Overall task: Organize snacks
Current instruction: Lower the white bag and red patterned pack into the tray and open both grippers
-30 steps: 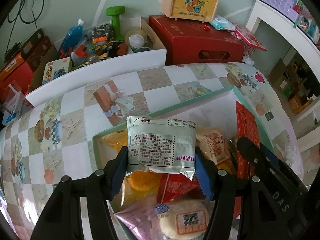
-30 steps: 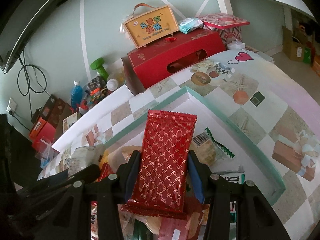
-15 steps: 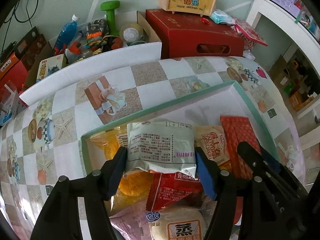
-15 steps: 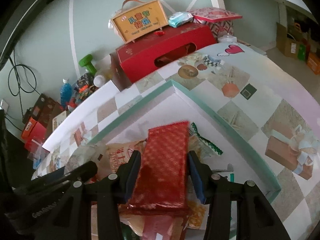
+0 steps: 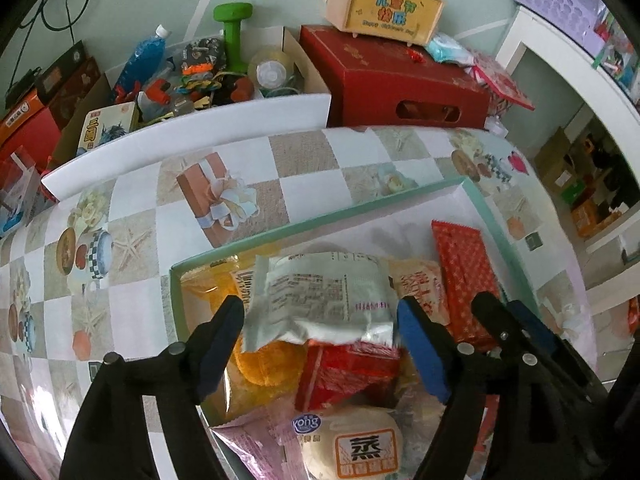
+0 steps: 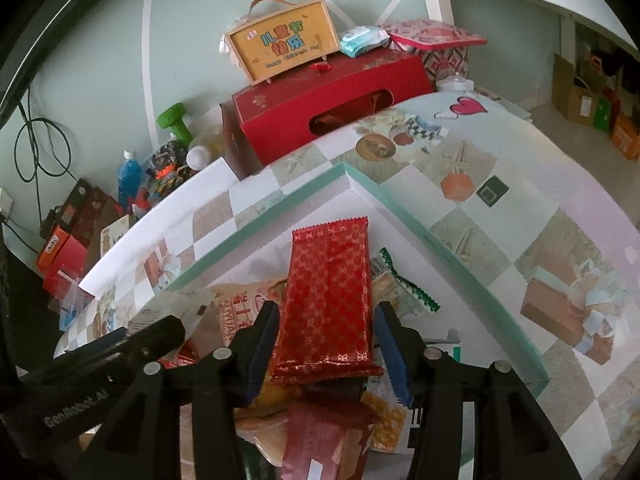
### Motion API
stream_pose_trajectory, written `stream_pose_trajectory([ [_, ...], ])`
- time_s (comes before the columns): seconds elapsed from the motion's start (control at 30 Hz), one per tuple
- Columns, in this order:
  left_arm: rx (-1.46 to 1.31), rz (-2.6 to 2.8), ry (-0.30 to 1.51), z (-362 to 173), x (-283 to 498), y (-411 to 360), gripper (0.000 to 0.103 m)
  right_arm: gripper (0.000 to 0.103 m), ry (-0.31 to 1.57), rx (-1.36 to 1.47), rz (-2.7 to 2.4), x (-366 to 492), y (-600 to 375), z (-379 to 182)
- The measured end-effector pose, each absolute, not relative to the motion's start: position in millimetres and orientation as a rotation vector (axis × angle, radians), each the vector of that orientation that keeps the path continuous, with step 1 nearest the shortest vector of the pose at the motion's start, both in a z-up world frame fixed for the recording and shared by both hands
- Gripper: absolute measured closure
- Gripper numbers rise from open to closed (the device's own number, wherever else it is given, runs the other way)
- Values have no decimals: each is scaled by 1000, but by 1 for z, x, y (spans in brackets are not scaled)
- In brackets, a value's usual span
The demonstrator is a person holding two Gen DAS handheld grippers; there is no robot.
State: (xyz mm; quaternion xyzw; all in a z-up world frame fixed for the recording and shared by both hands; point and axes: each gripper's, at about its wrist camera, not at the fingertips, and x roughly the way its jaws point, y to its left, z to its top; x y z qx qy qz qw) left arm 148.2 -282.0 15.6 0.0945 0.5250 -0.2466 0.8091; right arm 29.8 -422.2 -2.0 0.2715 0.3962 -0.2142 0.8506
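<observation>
A teal-rimmed tray [image 5: 320,216] on the patterned tablecloth holds a pile of snack packets. A silver packet [image 5: 320,300] lies flat on the pile between the fingers of my left gripper [image 5: 320,332], whose jaws are opening and no longer press on it. In the right wrist view a long red patterned packet [image 6: 328,300] rests on the pile in the tray [image 6: 440,236]. My right gripper [image 6: 326,340] straddles its near end with jaws opening and small gaps at both pads. The same red packet [image 5: 464,276] shows right of the silver one. A steamed-bun packet [image 5: 352,440] lies nearest.
Behind the table stand a red gift box [image 5: 400,80], a yellow carry box [image 5: 384,8], a green dumbbell [image 5: 232,32] and a white carton [image 5: 192,128] full of clutter. A white shelf [image 5: 568,80] is at the right. The tray's far half [image 6: 320,216] is bare.
Both packets have come down from upright onto the pile in the tray. Both pairs of jaws have spread and let go of them.
</observation>
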Motion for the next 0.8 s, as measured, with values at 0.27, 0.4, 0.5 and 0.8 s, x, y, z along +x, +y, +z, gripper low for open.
stream_pose_trajectory([
  [0.27, 166, -503, 1080, 34, 149, -271, 23, 47, 822, 546, -452, 28, -418, 8],
  [0.4, 184, -440, 1062, 31, 152, -263, 22, 26, 838, 530, -456, 30, -417, 7],
  [0.5, 177, -388, 1058, 27, 156, -253, 15, 19, 851, 492, -475, 32, -416, 7],
  [0.8, 156, -271, 1050, 15, 162, -229, 2, 0, 881, 438, -490, 36, -413, 2],
])
